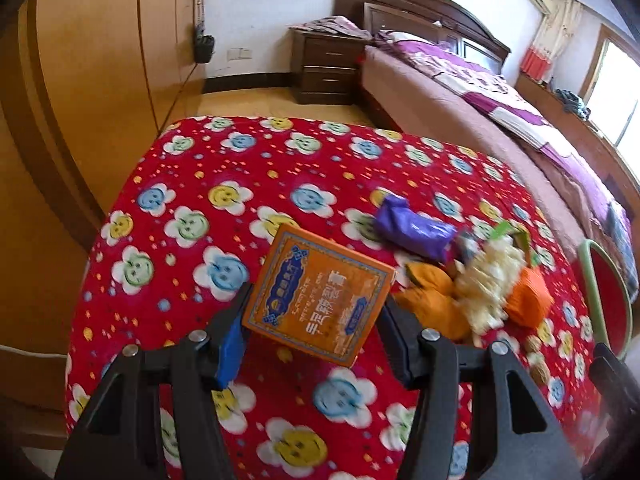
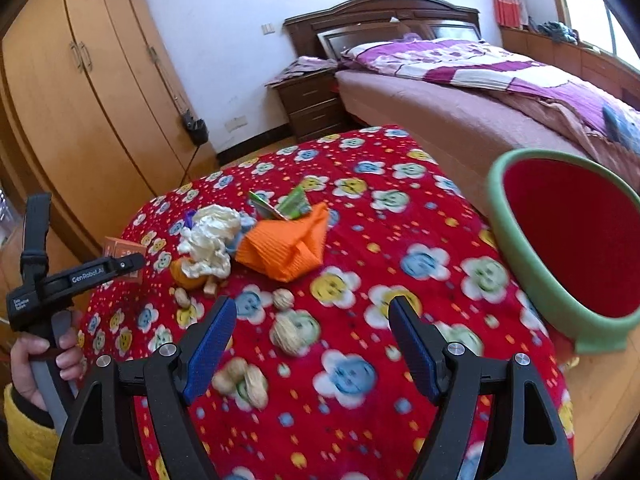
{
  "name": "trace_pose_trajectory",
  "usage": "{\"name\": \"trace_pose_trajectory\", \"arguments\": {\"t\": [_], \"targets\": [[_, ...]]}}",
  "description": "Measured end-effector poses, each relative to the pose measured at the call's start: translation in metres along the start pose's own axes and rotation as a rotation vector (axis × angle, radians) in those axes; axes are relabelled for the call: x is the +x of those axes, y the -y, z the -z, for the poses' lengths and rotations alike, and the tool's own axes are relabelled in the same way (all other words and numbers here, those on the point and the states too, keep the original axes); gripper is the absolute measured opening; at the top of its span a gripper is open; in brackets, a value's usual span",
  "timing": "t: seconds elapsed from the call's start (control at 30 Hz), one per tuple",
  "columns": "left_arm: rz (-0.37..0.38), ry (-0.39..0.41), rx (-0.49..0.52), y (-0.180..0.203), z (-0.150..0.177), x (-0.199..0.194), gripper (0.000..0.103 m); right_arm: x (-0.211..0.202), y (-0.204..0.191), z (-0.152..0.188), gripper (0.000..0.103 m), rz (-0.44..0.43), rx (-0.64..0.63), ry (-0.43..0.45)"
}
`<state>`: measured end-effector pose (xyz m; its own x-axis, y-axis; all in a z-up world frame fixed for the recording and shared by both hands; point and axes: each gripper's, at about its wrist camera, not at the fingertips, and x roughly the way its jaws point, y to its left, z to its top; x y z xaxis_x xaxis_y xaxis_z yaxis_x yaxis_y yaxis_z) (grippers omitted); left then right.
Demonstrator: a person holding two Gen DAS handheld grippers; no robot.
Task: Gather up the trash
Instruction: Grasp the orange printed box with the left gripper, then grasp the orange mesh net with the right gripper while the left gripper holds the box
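My left gripper (image 1: 316, 298) is shut on a flat orange box (image 1: 320, 296), held tilted over the red flowered cloth (image 1: 224, 152). To its right lie a purple wrapper (image 1: 412, 228), orange peel (image 1: 432, 292), crumpled white paper (image 1: 488, 280) and an orange folded sheet (image 1: 528, 296). In the right wrist view my right gripper (image 2: 312, 304) is open over the cloth with nothing between its fingers; a walnut (image 2: 296, 332) and peanuts (image 2: 244, 380) lie just below it. Beyond are the white paper (image 2: 212, 240), the orange sheet (image 2: 288, 248) and a green packet (image 2: 292, 204).
A red bin with a green rim (image 2: 516, 256) stands by the table's right edge. A bed (image 2: 460, 120) and a nightstand (image 2: 312, 100) are behind, a wooden wardrobe (image 2: 80, 100) at left. A person's hand (image 2: 40, 360) holds the left gripper's handle.
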<state>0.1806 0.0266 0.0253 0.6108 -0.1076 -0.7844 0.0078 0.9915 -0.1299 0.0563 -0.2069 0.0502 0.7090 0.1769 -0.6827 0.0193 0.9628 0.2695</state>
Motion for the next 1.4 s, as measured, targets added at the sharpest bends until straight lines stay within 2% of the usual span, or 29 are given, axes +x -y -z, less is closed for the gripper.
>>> {"name": "trace_pose_trajectory", "arguments": {"t": [0.2,0.37,0.67,0.77,0.83,0.9,0.97,1.03,1.13,1.4], "targets": [[-0.022,-0.022,-0.02,-0.006,-0.007,0.024,0.059,0.031,-0.011,-0.015,0.079,-0.007,0.003,-0.03],[-0.023,-0.026,-0.03,-0.007,-0.003,0.038,0.059,0.061,-0.017,-0.022,0.079,0.024,-0.008,-0.066],[-0.009,-0.021,-0.033,-0.009,-0.002,0.042,0.058,0.083,-0.01,-0.023,0.078,0.056,0.01,-0.093],[-0.003,-0.02,-0.032,-0.009,-0.002,0.043,0.058,0.082,-0.012,-0.021,0.066,0.074,0.005,-0.082],[0.005,-0.023,-0.032,-0.009,-0.003,0.043,0.058,0.081,-0.011,-0.021,0.049,0.086,0.005,-0.081],[0.014,-0.026,-0.032,-0.008,-0.002,0.042,0.058,0.079,-0.009,-0.019,0.037,0.095,0.007,-0.082],[0.022,-0.031,-0.024,-0.005,-0.001,0.039,0.058,0.077,-0.005,-0.019,0.029,0.079,0.02,-0.086],[0.029,-0.029,-0.013,-0.001,0.0,0.035,0.058,0.075,-0.002,-0.018,0.016,0.058,0.029,-0.094],[0.044,-0.021,0.0,0.005,0.001,0.026,0.058,0.067,0.0,-0.018,0.012,0.041,0.029,-0.08],[0.112,0.006,0.015,0.021,0.01,-0.006,0.058,0.032,0.003,-0.013,0.009,0.012,0.026,-0.016]]}}
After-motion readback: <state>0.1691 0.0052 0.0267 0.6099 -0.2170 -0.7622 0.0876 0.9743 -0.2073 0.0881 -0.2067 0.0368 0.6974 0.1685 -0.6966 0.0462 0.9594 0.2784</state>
